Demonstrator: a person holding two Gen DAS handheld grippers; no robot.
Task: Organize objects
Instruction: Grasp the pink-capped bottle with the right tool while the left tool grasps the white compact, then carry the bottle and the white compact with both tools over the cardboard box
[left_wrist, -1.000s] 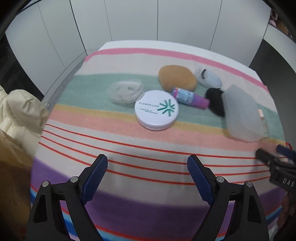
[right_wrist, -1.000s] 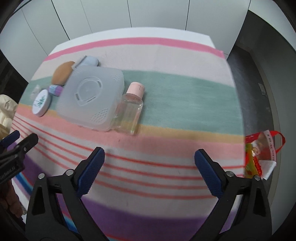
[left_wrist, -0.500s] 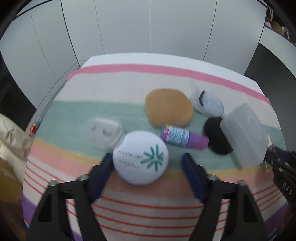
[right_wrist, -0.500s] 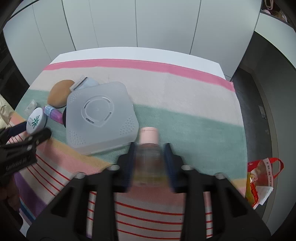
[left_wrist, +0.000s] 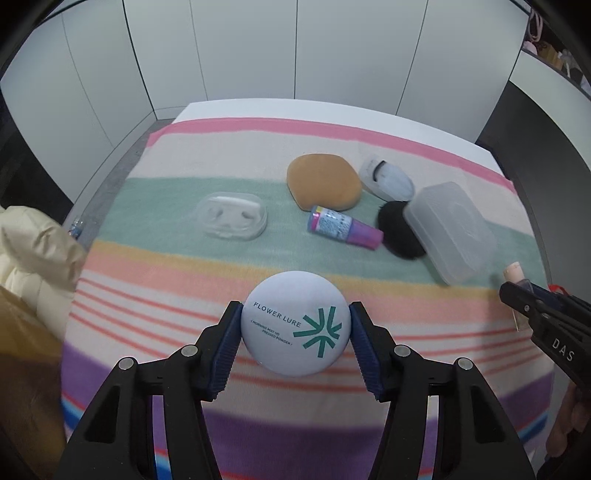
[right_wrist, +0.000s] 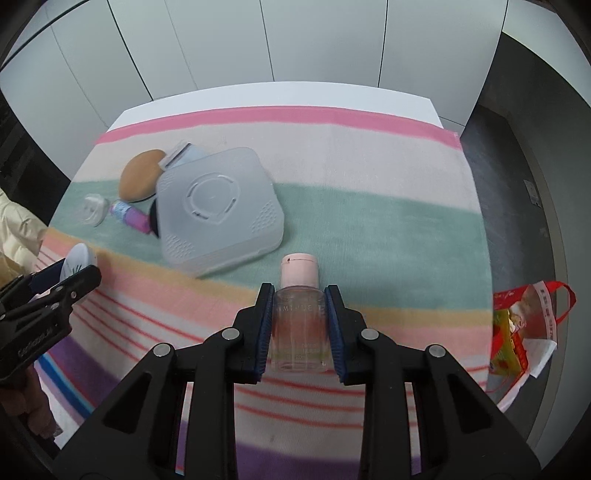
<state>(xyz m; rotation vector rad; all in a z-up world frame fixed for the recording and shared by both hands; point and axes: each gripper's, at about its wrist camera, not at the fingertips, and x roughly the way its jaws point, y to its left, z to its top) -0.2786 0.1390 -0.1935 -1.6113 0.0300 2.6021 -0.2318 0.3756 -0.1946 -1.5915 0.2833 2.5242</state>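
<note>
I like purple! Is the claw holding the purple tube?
No, the left claw grips the round white compact; the purple tube lies on the blanket.

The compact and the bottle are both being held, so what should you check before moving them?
1. Left gripper shut on the compact, fingers on both sides: ok.
2. Right gripper shut on the bottle: ok.
3. Bottle cap closed: ok.
4. Box lid closed, nowhere to drop things in: not ok.
5. Compact lifted off the cloth: cannot tell.
</note>
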